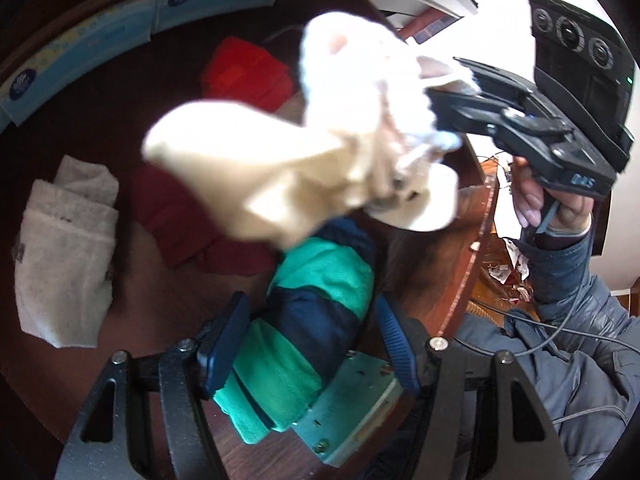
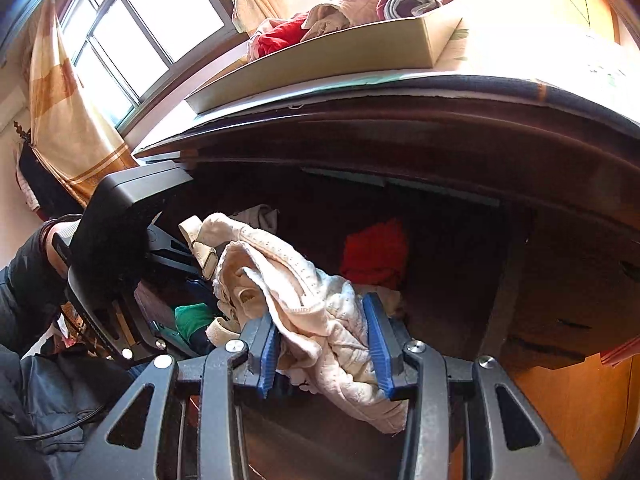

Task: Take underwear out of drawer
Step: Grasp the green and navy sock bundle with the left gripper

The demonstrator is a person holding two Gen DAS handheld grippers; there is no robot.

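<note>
While bunched, cream underwear (image 2: 320, 312) sits clamped in right hand-held gripper (image 2: 324, 344).

The right gripper (image 2: 326, 344) has its blue pads (image 2: 378, 344) pressed on a bunch of cream underwear (image 2: 304, 292), which spills forward past the fingertips and hangs down behind them over the dark drawer (image 2: 460, 280). Ahead and to the right of the fingers lies a red cloth (image 2: 376, 252); to their left sits the left gripper (image 2: 120, 248), with a green garment (image 2: 192, 316) showing between the two tools. Above the fingers, on the cabinet top, stands a cardboard box (image 2: 340, 60) heaped with clothes.
</note>
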